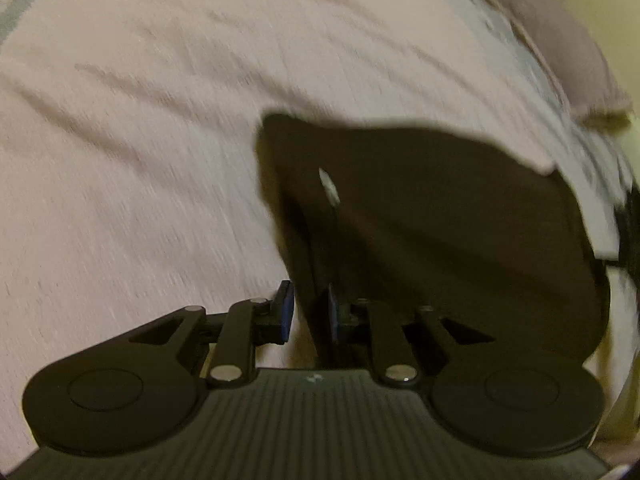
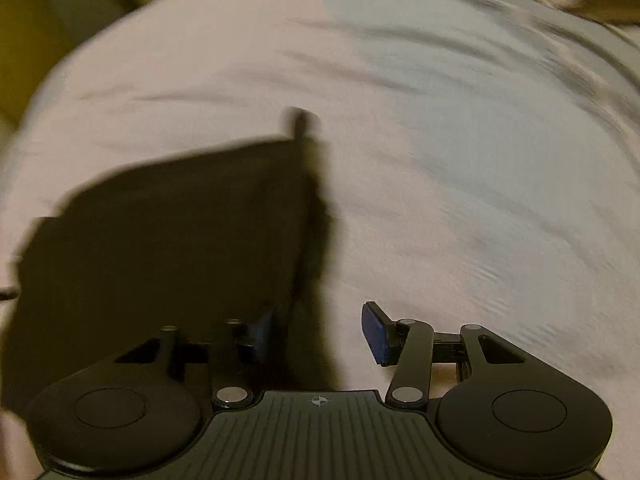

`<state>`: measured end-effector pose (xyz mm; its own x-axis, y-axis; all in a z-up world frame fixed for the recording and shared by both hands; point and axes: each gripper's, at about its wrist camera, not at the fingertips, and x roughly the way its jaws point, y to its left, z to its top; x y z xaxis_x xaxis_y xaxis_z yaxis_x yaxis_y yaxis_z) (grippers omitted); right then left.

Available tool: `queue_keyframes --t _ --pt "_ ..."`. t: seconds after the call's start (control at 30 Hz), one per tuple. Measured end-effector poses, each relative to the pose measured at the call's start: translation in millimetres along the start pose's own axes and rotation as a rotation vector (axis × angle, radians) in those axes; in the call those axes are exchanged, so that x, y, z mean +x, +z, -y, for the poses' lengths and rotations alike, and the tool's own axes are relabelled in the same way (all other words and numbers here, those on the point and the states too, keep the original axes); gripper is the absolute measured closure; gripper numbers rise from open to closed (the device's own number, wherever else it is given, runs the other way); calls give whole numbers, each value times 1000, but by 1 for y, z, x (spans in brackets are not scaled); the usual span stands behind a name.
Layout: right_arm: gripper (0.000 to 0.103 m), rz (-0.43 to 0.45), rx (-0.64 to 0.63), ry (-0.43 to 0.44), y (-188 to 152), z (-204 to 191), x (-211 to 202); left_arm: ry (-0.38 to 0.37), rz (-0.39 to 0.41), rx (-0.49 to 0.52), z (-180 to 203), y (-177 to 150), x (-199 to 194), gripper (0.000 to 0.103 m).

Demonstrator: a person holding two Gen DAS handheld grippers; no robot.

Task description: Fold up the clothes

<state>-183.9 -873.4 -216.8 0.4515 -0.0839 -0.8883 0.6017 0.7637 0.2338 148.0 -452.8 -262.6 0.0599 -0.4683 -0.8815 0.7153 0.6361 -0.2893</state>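
Left gripper [image 1: 308, 312]: fingers nearly closed, a fold of the dark garment [image 1: 420, 216] pinched between the blue pads. From the pinch the cloth runs up and to the right, spread over the pink bedspread [image 1: 140, 160]. A small white tag [image 1: 329, 184] shows on the cloth a little beyond the pinch. Far beyond the garment, at the right, a mauve pillow [image 1: 560, 44] lies on the bed. View is motion-blurred.

Right gripper [image 2: 324, 332]: fingers stand apart. The left pad sits against or under the edge of the garment [image 2: 168, 248]; the right pad [image 2: 376, 332] is bare over the bedspread [image 2: 440, 160]. Blur and darkness hide whether any cloth is actually caught, so I read this side as open, not holding. The garment fills the left of this view, its straight edge running away from the gripper to a narrow strip [image 2: 300, 120] sticking out at the far corner.

Handling, as judged: light, limp, dark fabric, no stiffness; it will sag and drape from any hold and may slide on smooth pads if taken thinly. Not fragile. Best held at hems or corners, two points on one edge, with a doubled fold in each pinch. The right side likely needs to close on that straight edge near the pad.
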Motion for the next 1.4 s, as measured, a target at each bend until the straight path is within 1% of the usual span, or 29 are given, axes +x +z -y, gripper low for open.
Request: queue_keyframes --t 0.07,0.17,0.2,0.23,0.3,0.37,0.4,0.43,0.5,0.53,0.6,0.63,0.73,0.77,0.8,0.83,0.9,0.97,1.03,1.07,1.17,1.2,1.23,1.33,1.4 --pt "55 30 62 -25 -3 11 -6 11 3 23 3 -10 -4 90" --pt "55 90 -4 -61 -7 -5 -33 31 24 57 6 -23 -18 90" --pt "55 103 -6 -60 -11 -9 -42 40 32 88 10 -27 -25 90" --pt "55 115 -1 -46 -15 -11 -50 48 40 120 15 -32 -32 90" --pt "55 117 -5 -8 -25 -16 -59 40 74 192 29 -42 -49 90" --pt "55 83 -38 49 -36 -21 -55 11 86 254 45 -54 -57 90" --pt "55 57 -54 56 -41 -21 -50 -1 85 287 54 -60 -59 90" --pt "55 35 -59 34 -45 -16 -43 -12 84 321 63 -67 -61 90" --pt "55 1 -60 -12 -52 -5 -33 12 45 392 75 -83 -50 90" --pt "55 14 -37 -41 -54 2 -35 26 26 427 82 -90 -45 90" --pt "56 38 -4 -108 -58 15 -40 83 18 476 88 -102 -41 90" --pt "56 47 -27 -141 -61 15 -47 112 20 495 90 -107 -43 90" --pt "56 83 -167 -81 -75 7 -69 190 53 589 108 -126 -57 87" --pt "56 94 -251 -62 -84 0 -76 216 64 621 114 -133 -62 85" --pt "56 99 -344 -44 -94 -8 -79 234 78 669 123 -140 -67 79" --pt "56 98 -447 -37 -106 -19 -80 254 89 721 133 -149 -69 71" --pt "56 97 -648 -28 -131 -39 -79 299 101 852 153 -171 -67 66" --pt "56 111 -828 -49 -158 -54 -73 333 102 980 171 -190 -58 64" --pt "56 138 -985 -70 -180 -65 -65 352 123 1080 183 -204 -47 63" --pt "56 155 -1044 -83 -189 -69 -61 367 136 1122 186 -210 -40 63" --pt "56 197 -1161 -109 -206 -78 -46 418 165 1188 184 -217 -18 63" --pt "56 221 -1206 -129 -211 -81 -39 431 183 1205 180 -217 -13 65" --pt "56 245 -1252 -156 -217 -83 -31 454 203 1234 175 -219 -8 65" --pt "56 343 -1438 -294 -239 -83 -5 564 273 1318 157 -225 4 64" --pt "56 392 -1545 -357 -249 -81 10 587 303 1334 150 -229 9 64"
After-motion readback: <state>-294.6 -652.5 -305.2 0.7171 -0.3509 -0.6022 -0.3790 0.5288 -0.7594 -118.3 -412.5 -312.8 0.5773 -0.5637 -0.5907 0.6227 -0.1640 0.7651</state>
